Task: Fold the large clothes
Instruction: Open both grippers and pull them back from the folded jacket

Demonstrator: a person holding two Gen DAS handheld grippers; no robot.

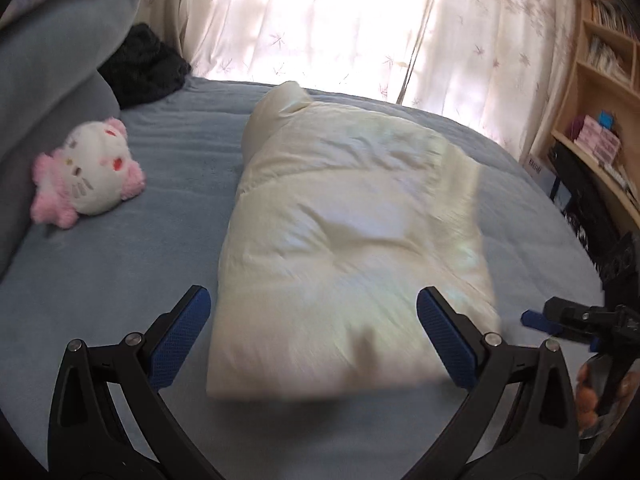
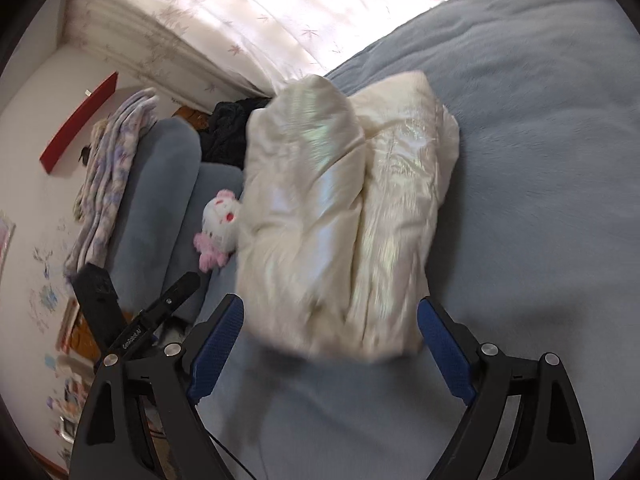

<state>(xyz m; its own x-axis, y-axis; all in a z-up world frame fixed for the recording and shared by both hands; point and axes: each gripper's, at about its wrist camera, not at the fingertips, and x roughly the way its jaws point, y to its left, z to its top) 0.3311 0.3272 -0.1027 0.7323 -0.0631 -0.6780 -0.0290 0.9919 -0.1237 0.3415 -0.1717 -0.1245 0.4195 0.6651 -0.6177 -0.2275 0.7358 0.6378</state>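
A cream, shiny padded garment (image 1: 352,216) lies folded into a thick bundle on the blue bed (image 1: 168,160). My left gripper (image 1: 312,320) stands open just above the bundle's near end, its blue pads wide apart and not pressing on the fabric. In the right wrist view the same garment (image 2: 344,216) shows two stacked folds, and my right gripper (image 2: 330,320) is open around its near edge with the pads clear of the cloth. The right gripper (image 1: 560,320) also shows at the right edge of the left wrist view. The left gripper (image 2: 176,292) reaches in at the lower left of the right wrist view.
A pink and white plush toy (image 1: 88,172) lies left of the garment, near grey-blue pillows (image 1: 48,64) and a dark garment (image 1: 144,68). Sunlit curtains (image 1: 320,20) hang behind the bed. A wooden bookshelf (image 1: 600,80) stands at the right.
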